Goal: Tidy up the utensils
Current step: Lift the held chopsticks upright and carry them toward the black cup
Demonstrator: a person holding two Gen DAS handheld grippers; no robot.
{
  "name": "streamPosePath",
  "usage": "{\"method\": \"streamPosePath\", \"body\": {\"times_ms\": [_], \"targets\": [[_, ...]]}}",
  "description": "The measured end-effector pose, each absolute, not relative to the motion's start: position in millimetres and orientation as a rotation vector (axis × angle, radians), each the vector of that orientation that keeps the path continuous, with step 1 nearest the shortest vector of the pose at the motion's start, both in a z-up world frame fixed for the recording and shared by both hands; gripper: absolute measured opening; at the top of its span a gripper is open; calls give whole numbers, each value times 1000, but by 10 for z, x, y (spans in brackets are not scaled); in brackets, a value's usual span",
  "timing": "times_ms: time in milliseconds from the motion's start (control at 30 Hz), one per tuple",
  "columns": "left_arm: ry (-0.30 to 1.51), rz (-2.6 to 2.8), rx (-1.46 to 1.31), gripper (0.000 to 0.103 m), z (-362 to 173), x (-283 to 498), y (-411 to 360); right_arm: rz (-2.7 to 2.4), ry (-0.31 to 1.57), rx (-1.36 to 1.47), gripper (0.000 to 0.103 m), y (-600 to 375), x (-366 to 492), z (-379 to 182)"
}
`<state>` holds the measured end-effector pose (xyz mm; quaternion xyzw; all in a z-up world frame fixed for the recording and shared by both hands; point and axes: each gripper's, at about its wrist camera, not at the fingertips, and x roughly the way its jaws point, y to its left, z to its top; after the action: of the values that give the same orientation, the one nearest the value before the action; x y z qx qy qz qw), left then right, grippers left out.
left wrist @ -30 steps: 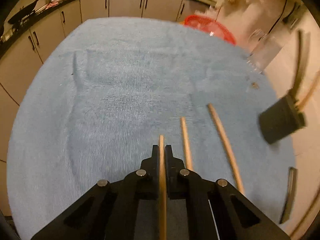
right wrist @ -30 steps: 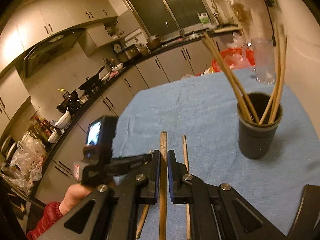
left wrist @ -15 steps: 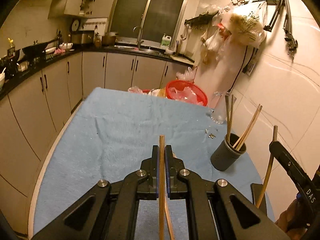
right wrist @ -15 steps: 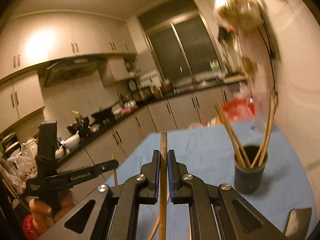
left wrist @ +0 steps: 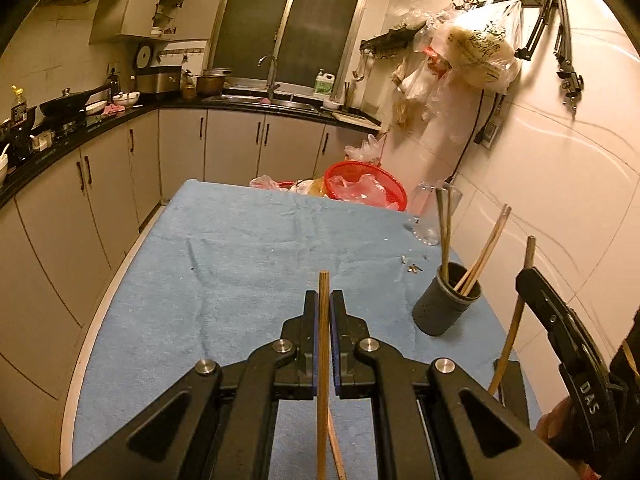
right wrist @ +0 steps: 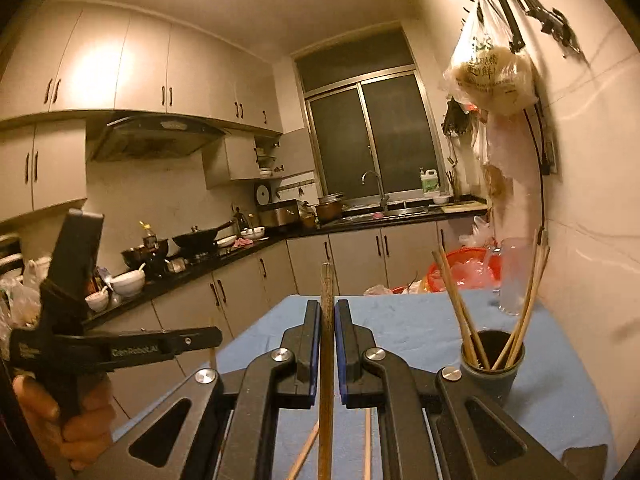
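Observation:
My left gripper point(left wrist: 324, 296) is shut on a wooden chopstick point(left wrist: 322, 380), held above the blue cloth point(left wrist: 208, 288). To its right stands a dark cup point(left wrist: 444, 308) with several chopsticks in it. At the right edge, the right gripper point(left wrist: 527, 276) holds another chopstick point(left wrist: 530, 250) upright. In the right wrist view, my right gripper point(right wrist: 327, 306) is shut on its chopstick point(right wrist: 327, 276), and the cup point(right wrist: 492, 368) sits ahead to the right. The left gripper point(right wrist: 214, 338) shows at the left, held by a hand point(right wrist: 76, 424). Loose chopsticks point(right wrist: 366, 452) lie on the cloth under my right gripper.
A red basket point(left wrist: 364, 184) and a clear glass point(left wrist: 430, 216) stand at the table's far end by the tiled wall. Small scraps point(left wrist: 412, 266) lie on the cloth near the cup. Cabinets and a black counter point(left wrist: 80, 128) run along the left.
Both grippers rose from the cloth, each with a chopstick in it. Both views tilted up from the table to the kitchen. The left gripper now shows further to the left.

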<state>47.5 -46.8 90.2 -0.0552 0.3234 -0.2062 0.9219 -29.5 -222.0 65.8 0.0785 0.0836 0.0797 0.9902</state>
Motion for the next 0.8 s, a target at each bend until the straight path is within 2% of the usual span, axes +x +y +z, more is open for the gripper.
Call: {"method": "streamPosePath", "body": {"times_ms": [800], "targets": [[599, -416, -53, 5, 1096, 270, -568, 174, 188, 200, 8, -2384, -315, 648]]}}
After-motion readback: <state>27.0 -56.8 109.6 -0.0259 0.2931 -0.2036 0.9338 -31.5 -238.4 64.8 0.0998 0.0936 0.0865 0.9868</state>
